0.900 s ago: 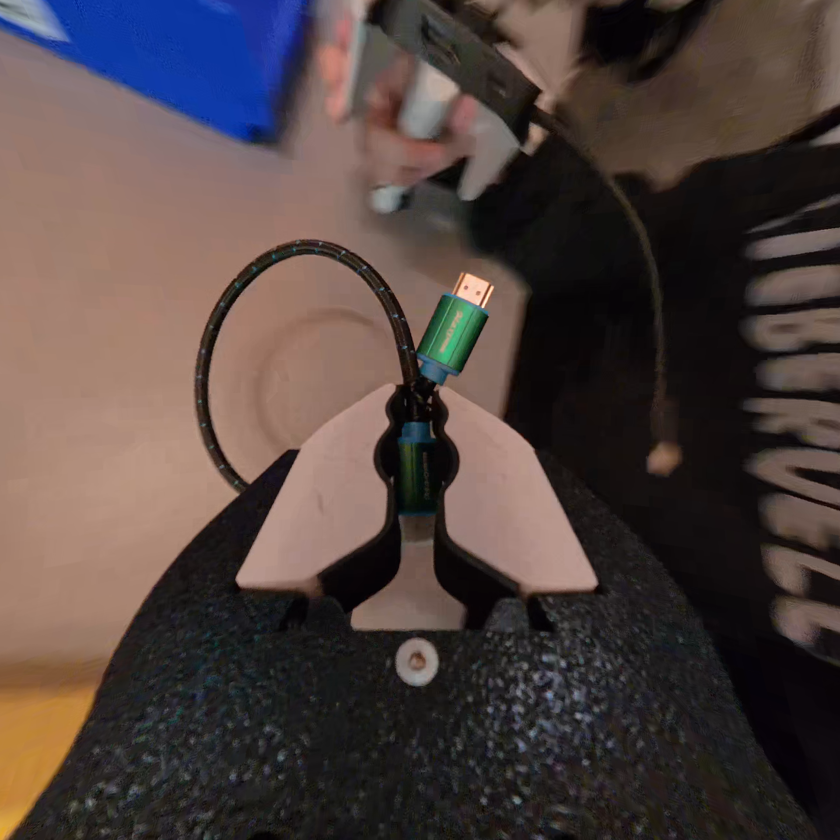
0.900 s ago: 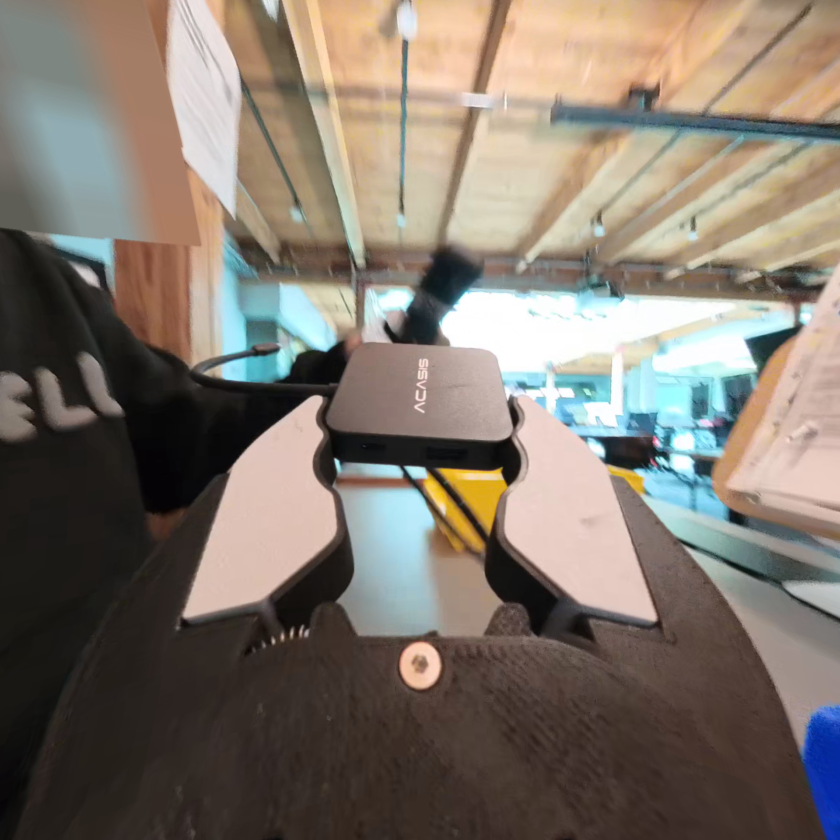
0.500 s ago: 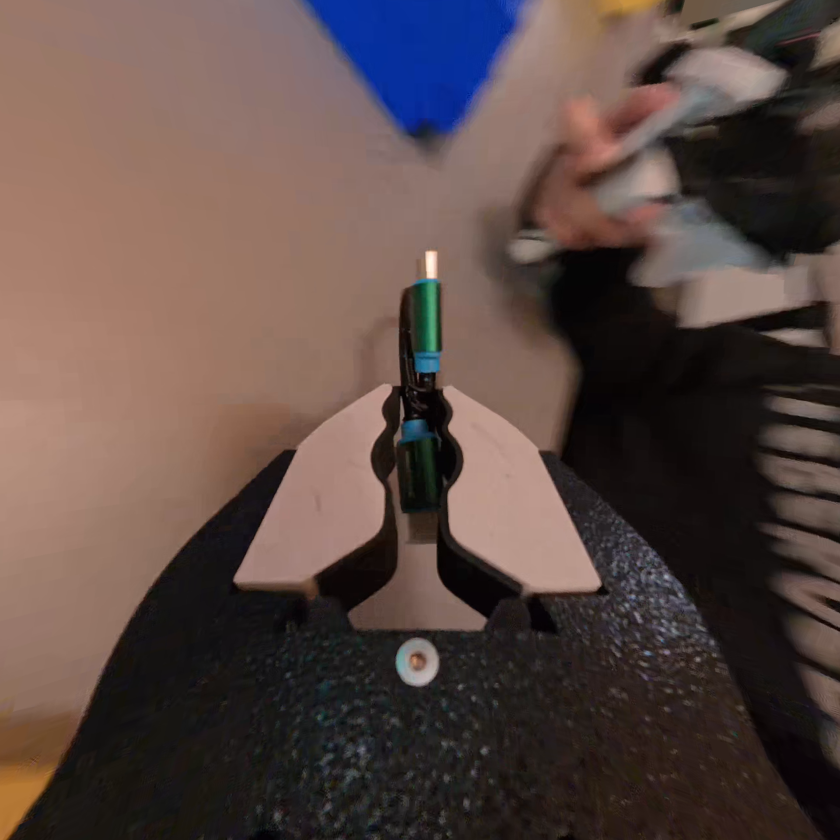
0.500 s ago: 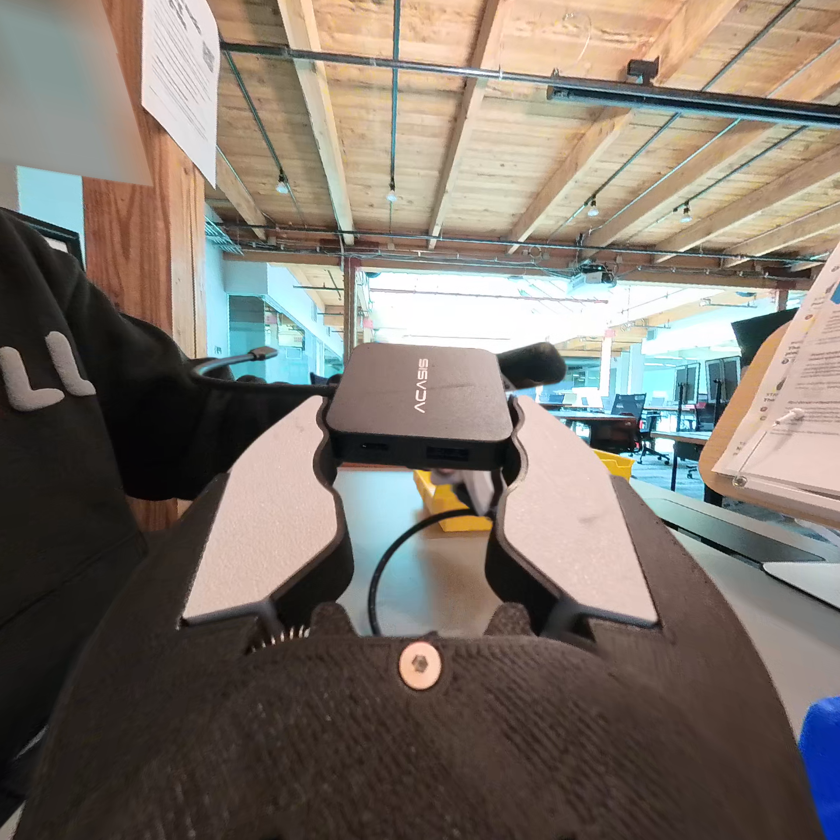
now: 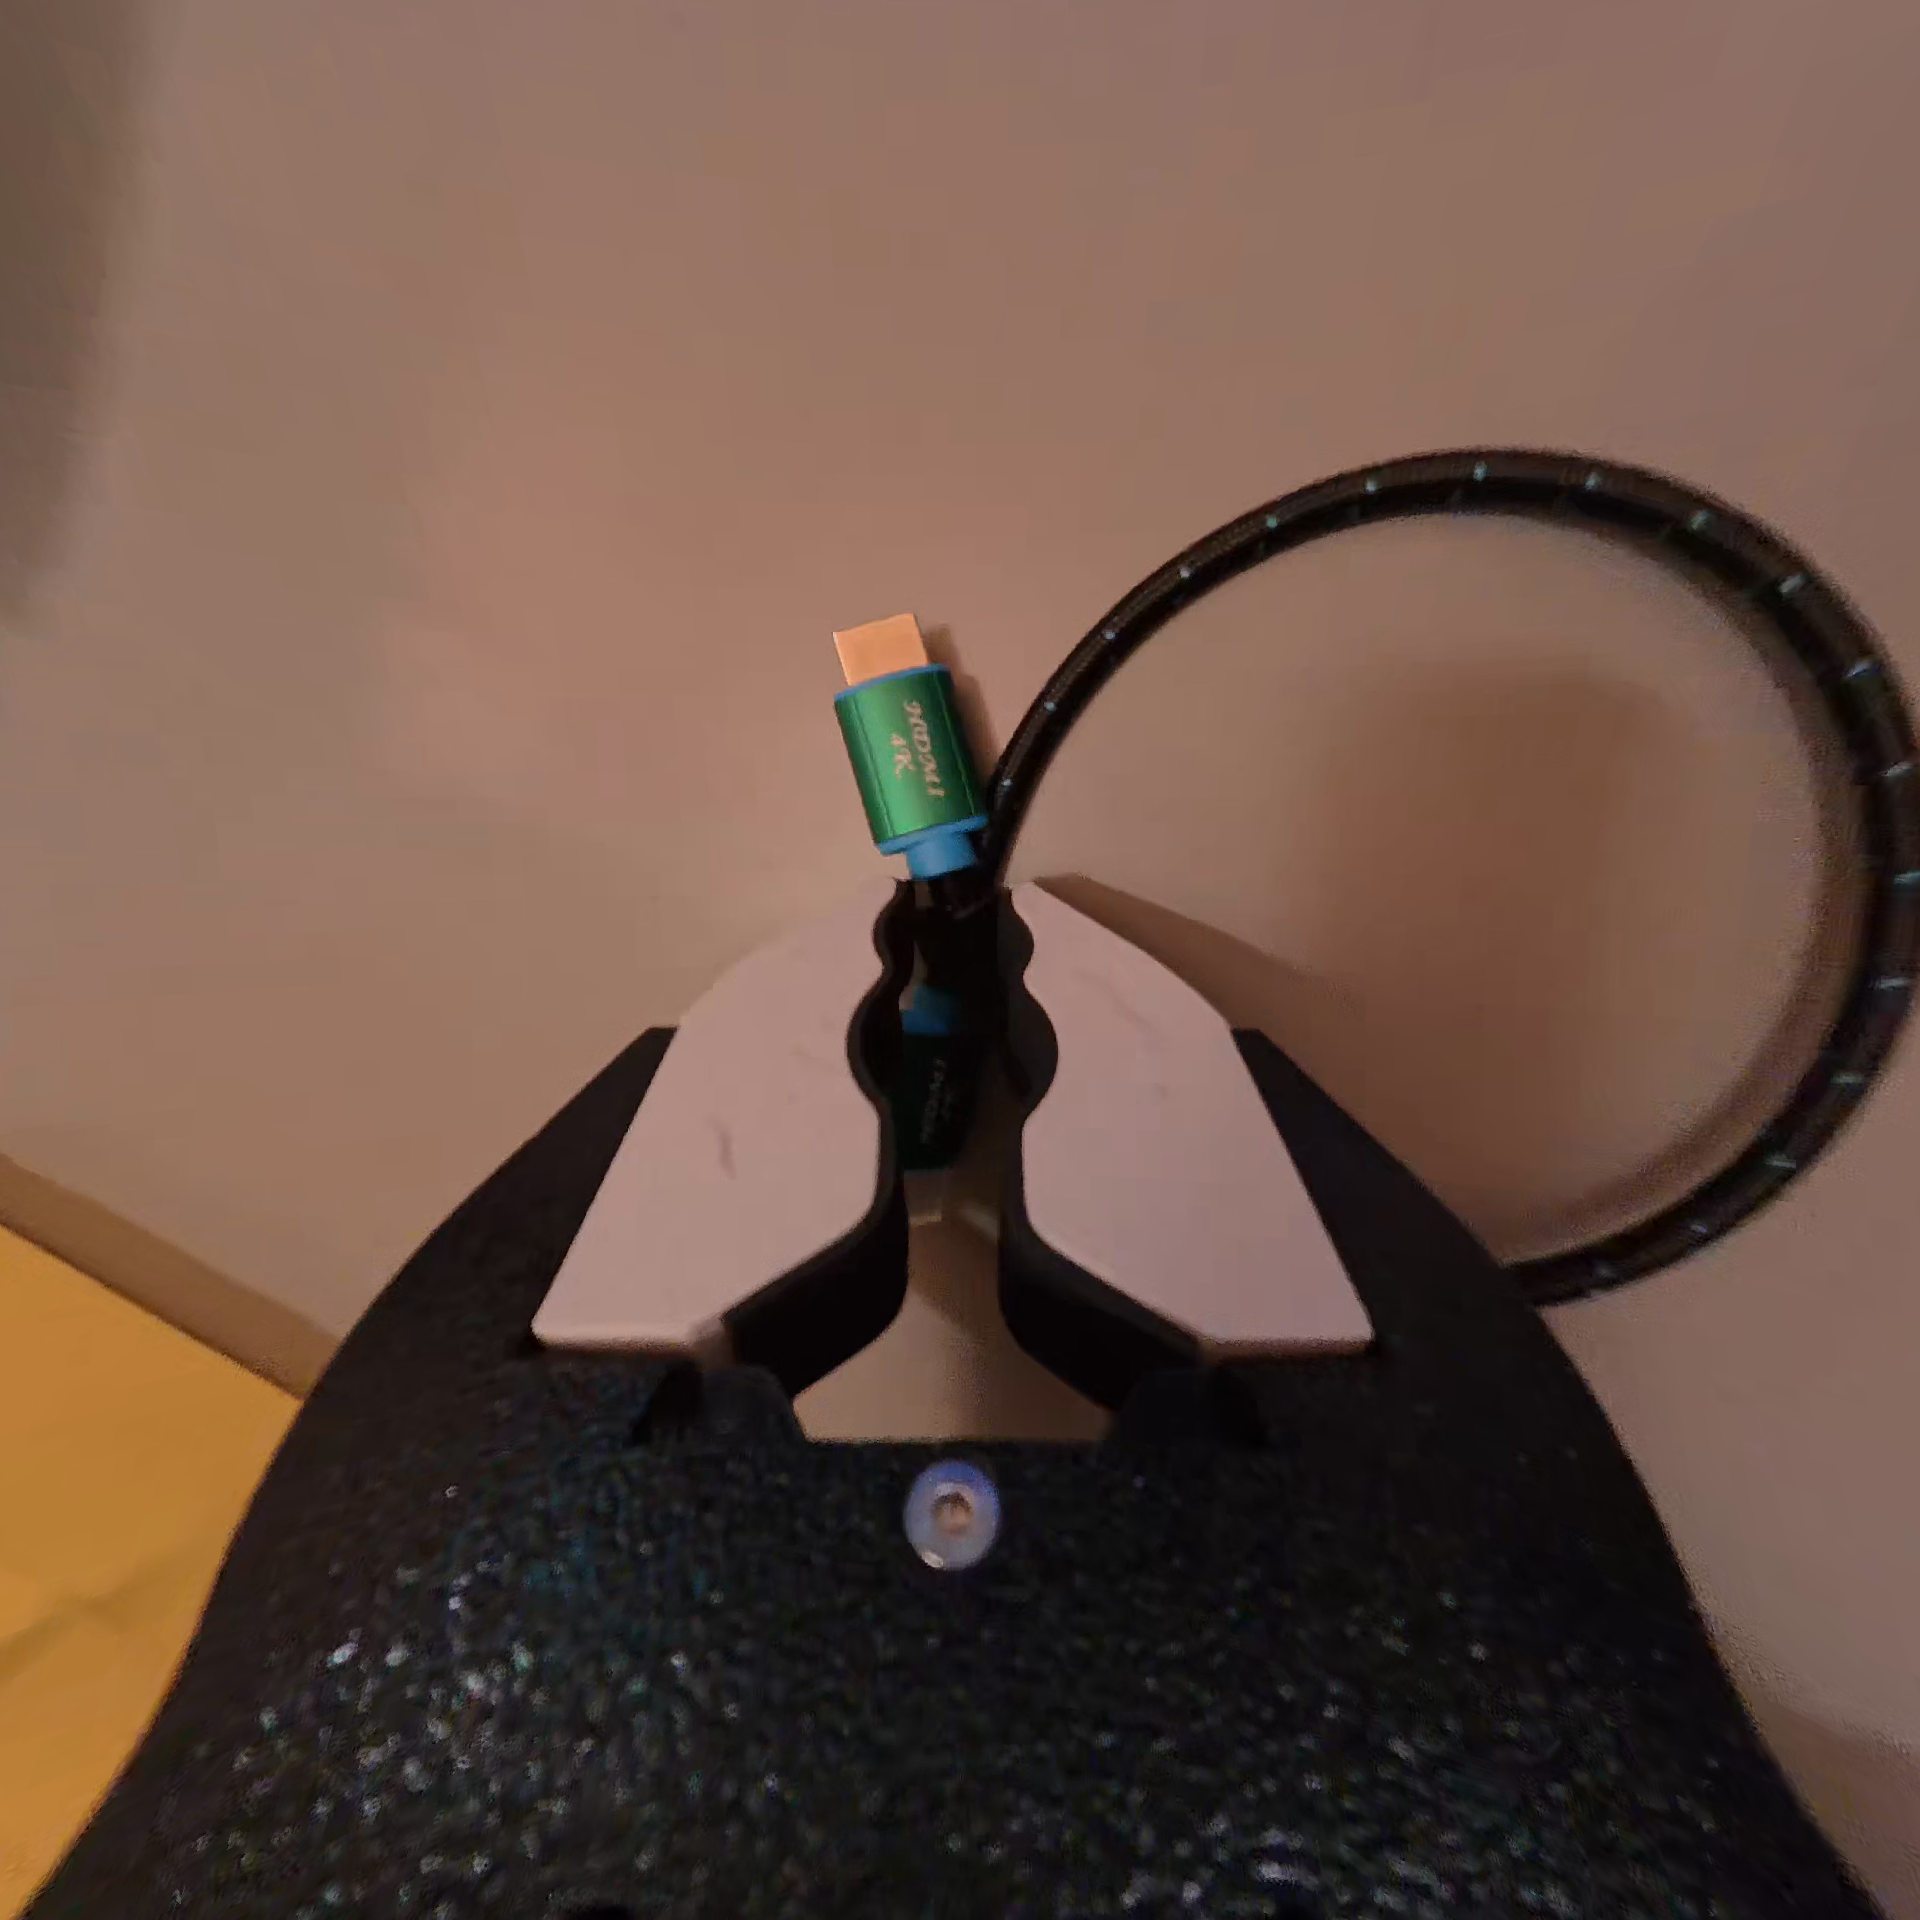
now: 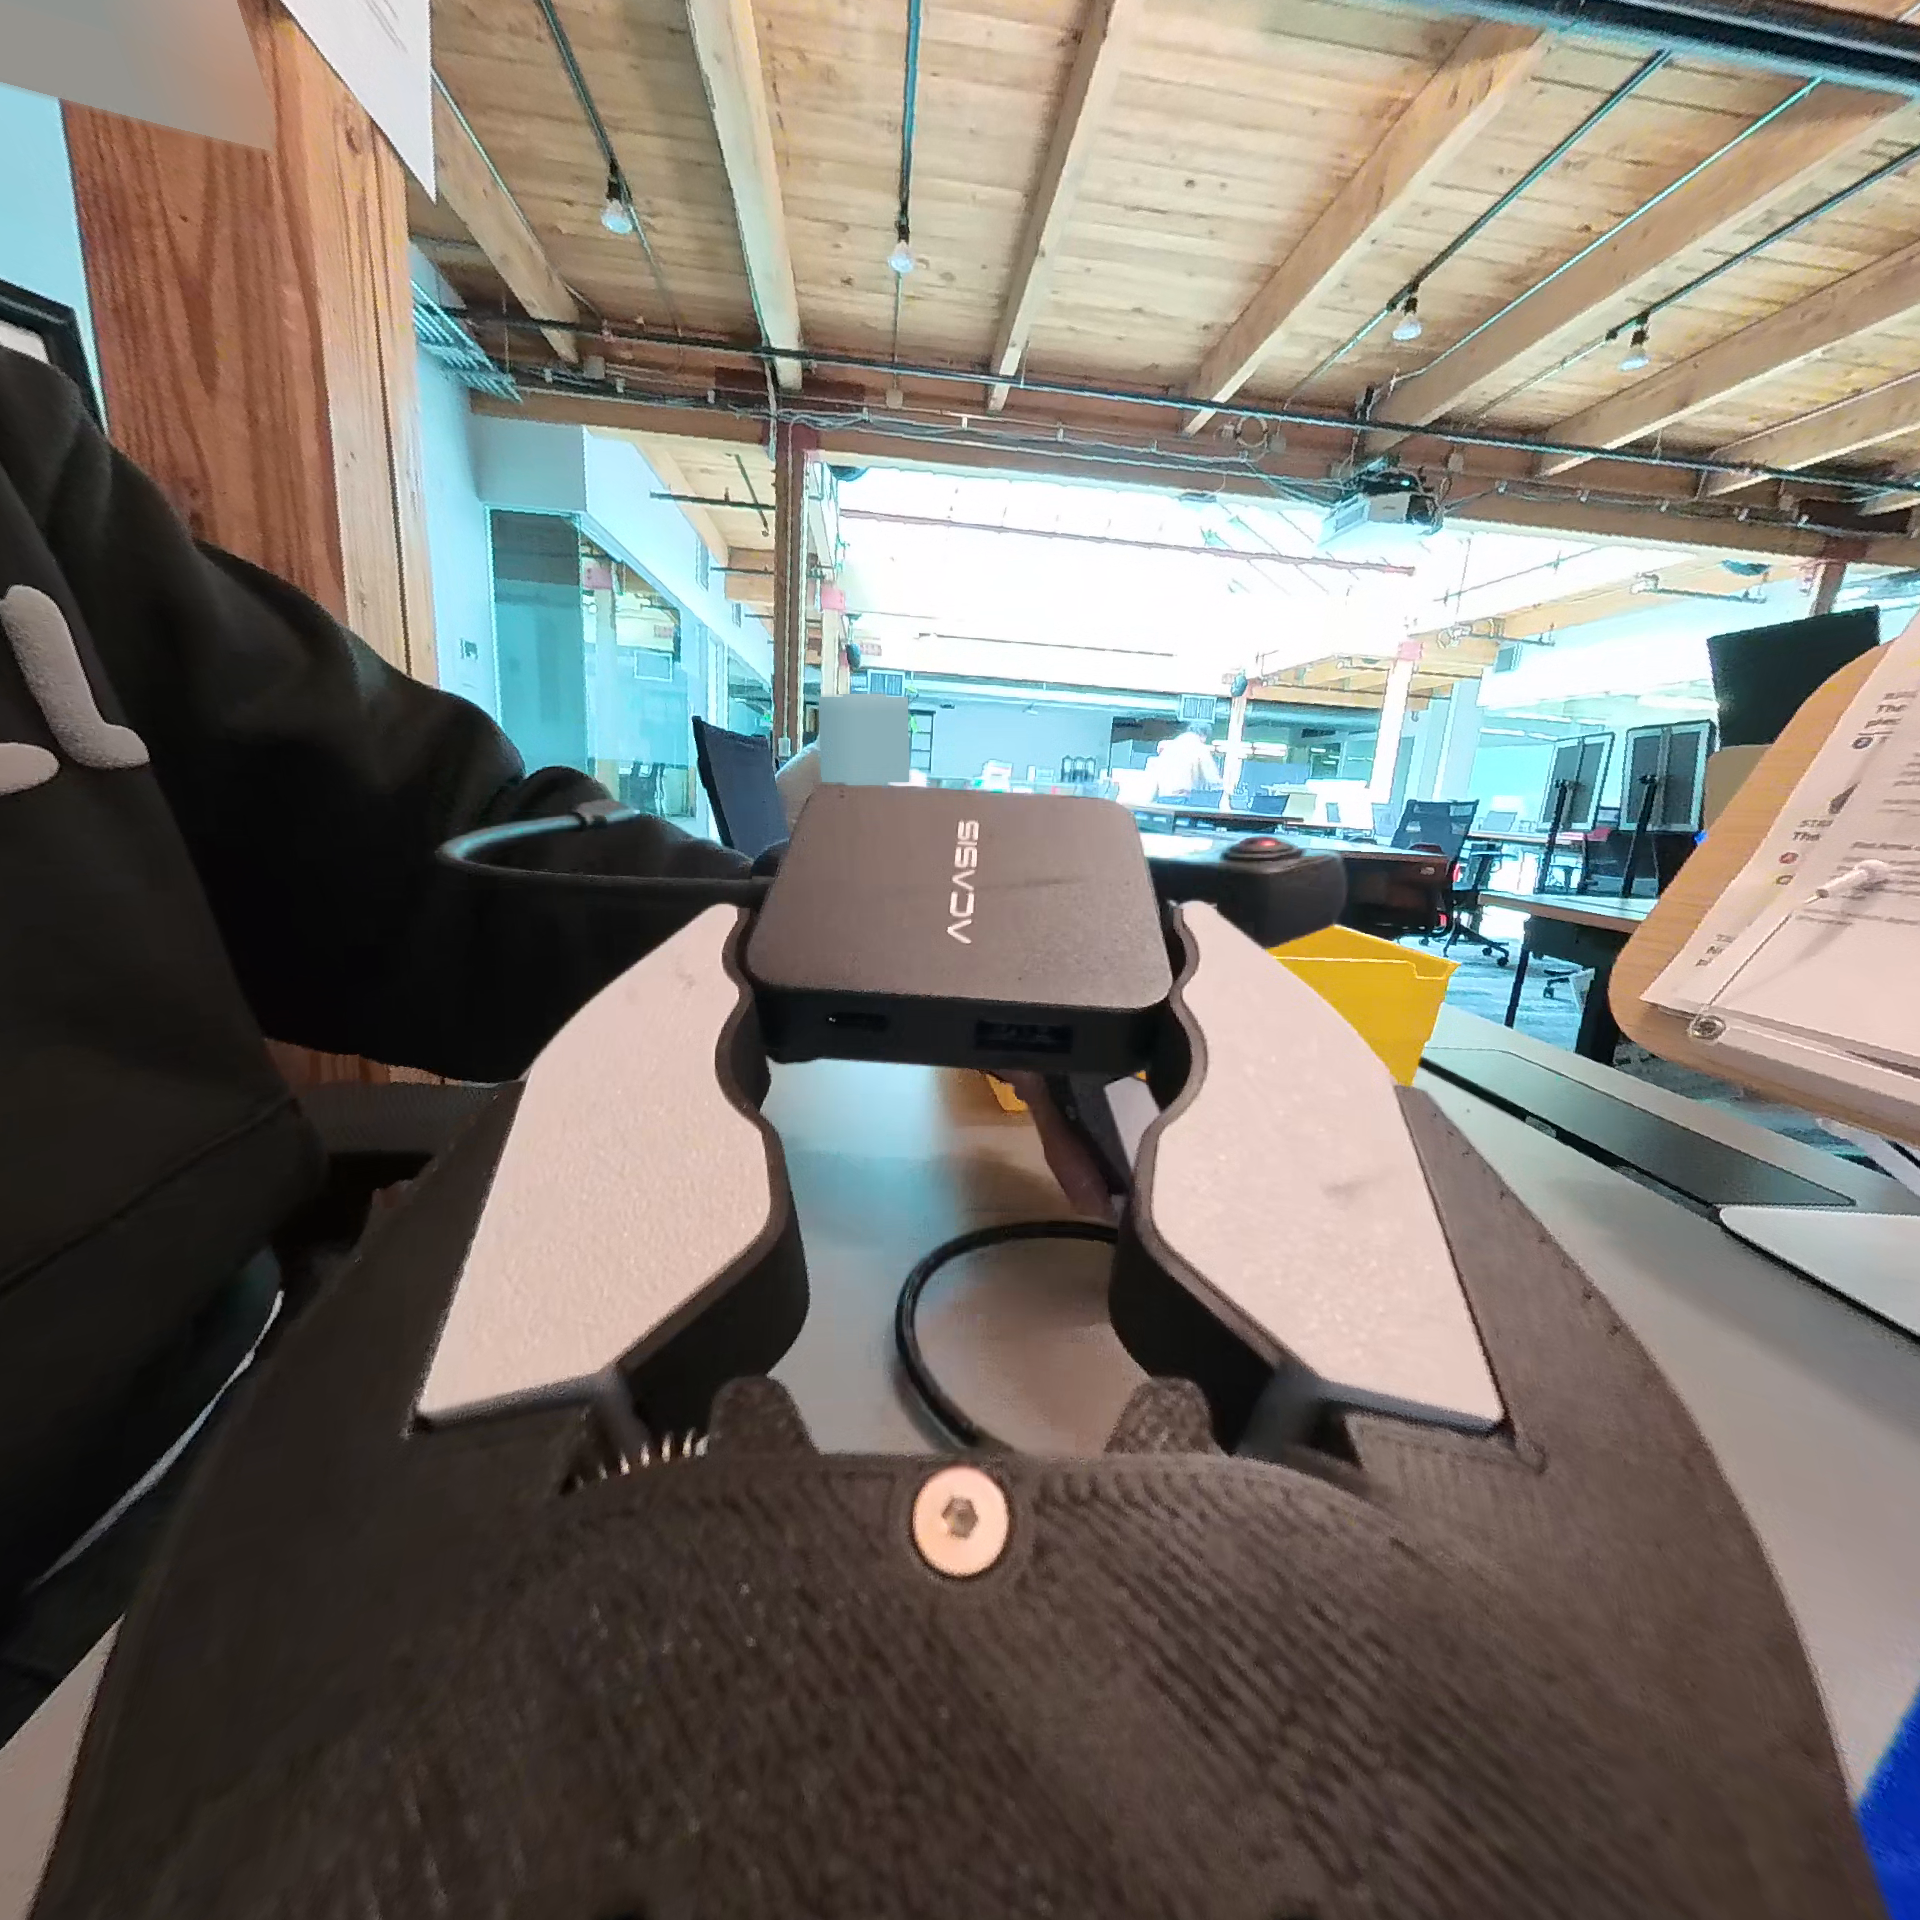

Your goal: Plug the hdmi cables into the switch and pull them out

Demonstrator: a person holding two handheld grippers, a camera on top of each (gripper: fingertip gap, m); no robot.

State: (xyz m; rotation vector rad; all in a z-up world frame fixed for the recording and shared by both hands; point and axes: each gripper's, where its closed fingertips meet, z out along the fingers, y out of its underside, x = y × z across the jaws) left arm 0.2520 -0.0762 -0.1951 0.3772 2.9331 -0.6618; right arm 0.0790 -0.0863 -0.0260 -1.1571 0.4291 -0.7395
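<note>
While the left tongs pinched the cable, its plug free above the desk, the right tongs clamped the switch; square plug to port before pushing.

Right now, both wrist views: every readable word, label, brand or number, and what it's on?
I won't quote writing; these things bear it.
green HDMI plug: pale lettering along the shell.
second plug in the left gripper: too dim.
switch: white lettering on top.
sheets on the wooden stand: mostly too small.
sheet on the wooden post: blurred.
black sweatshirt: pale letters, cut off.
</note>
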